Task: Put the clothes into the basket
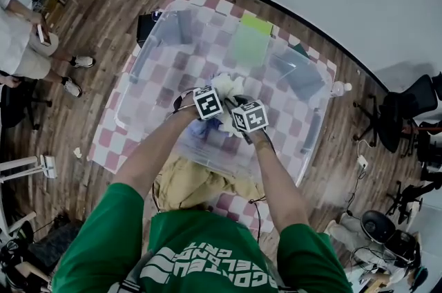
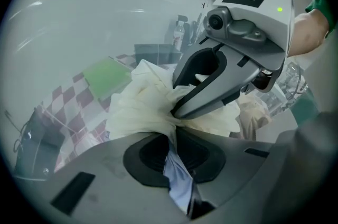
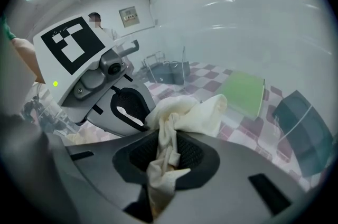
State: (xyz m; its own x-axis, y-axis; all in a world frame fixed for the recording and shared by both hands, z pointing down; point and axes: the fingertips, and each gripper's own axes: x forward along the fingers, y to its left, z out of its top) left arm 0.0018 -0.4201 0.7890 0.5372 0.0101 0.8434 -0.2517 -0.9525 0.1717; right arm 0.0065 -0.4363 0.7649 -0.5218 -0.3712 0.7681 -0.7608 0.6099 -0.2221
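A large clear basket (image 1: 141, 53) is standing on a pink-and-white checked rug (image 1: 103, 139), and a person in a green shirt is leaning over it with both arms stretched out. The left hand-held gripper (image 2: 171, 130) is pinching a bunched cream cloth (image 2: 142, 101), its jaws nearly together, with a strip of pale blue fabric (image 2: 177, 180) also trailing back between them. Just beside it, the right hand-held gripper (image 3: 166, 133) is clamping another fold of the same cream cloth, which is hanging above the basket's open top. A tan garment (image 1: 197, 184) is lying at the basket's near edge, half covered by the person's arms, and whether it is inside or outside the wall is hard to tell. Through the hazy plastic, a flat green piece (image 1: 252, 43) and some dark panels are showing at the far end of the basket.
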